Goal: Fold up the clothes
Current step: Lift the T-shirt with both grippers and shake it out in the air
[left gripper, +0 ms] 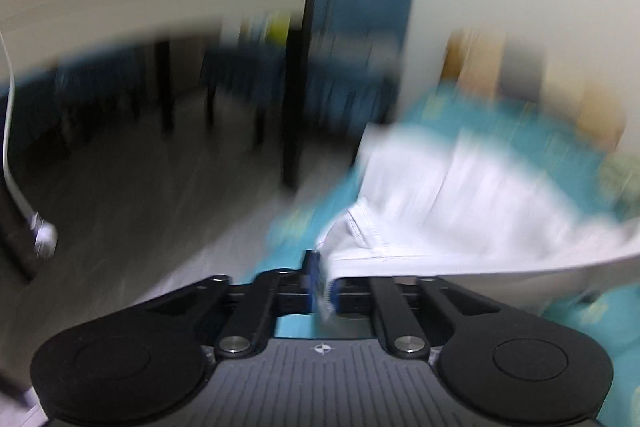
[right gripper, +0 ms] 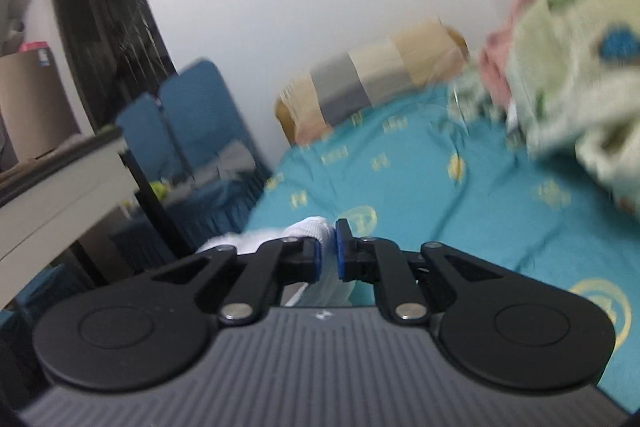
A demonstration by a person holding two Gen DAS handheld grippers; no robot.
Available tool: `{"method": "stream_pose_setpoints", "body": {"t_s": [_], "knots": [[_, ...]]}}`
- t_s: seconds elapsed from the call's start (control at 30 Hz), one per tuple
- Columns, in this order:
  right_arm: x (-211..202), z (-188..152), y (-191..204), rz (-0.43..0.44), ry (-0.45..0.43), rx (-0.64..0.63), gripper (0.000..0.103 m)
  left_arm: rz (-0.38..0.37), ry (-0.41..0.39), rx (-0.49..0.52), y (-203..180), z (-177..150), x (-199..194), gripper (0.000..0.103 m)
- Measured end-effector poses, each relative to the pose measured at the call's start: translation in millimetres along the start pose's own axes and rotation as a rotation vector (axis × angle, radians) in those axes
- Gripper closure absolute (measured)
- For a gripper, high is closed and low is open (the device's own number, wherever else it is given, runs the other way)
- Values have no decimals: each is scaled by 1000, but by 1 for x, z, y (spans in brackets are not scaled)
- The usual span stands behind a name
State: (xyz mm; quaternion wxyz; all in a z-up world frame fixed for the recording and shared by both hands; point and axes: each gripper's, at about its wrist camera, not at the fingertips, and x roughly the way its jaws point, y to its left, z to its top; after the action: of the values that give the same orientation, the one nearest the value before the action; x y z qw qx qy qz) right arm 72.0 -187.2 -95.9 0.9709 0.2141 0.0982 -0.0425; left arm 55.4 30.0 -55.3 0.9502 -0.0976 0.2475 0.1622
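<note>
We see the white garment (left gripper: 460, 195) held above the teal bedsheet (right gripper: 420, 167), its stitched hem pinched tight in our left gripper (left gripper: 322, 287) and another bunch clamped between our right gripper (right gripper: 328, 251) fingers.

White garment (left gripper: 460, 195), teal bedsheet (right gripper: 420, 179) dotted with yellow prints, blue chair covers (right gripper: 200, 111), black grippers with blue pads (right gripper: 340, 251), a pink-and-green blanket (right gripper: 572, 59).
</note>
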Motion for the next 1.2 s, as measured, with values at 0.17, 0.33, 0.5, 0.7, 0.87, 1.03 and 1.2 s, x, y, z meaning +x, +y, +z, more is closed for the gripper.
{"method": "stream_pose_setpoints", "body": {"t_s": [0.17,0.33,0.5,0.7,0.87,1.03,1.2], "knots": [[-32,55,31,40,-144,-36,95,-98,-272,-70,10,64,-69,100],[-78,138,74,99,-290,-82,96,-226,-374,-133,17,158,-138,100],[-144,230,117,162,-449,-120,96,-327,-511,-93,20,248,-242,101],[-258,329,155,232,-602,-153,96,-388,-676,-30,22,320,-376,100],[-331,377,168,251,-647,-184,96,-443,-701,-15,13,347,-452,100],[-327,394,159,202,-591,-205,96,-449,-641,12,-10,345,-459,100],[-262,378,141,128,-474,-225,96,-417,-527,32,-34,343,-346,100]]}}
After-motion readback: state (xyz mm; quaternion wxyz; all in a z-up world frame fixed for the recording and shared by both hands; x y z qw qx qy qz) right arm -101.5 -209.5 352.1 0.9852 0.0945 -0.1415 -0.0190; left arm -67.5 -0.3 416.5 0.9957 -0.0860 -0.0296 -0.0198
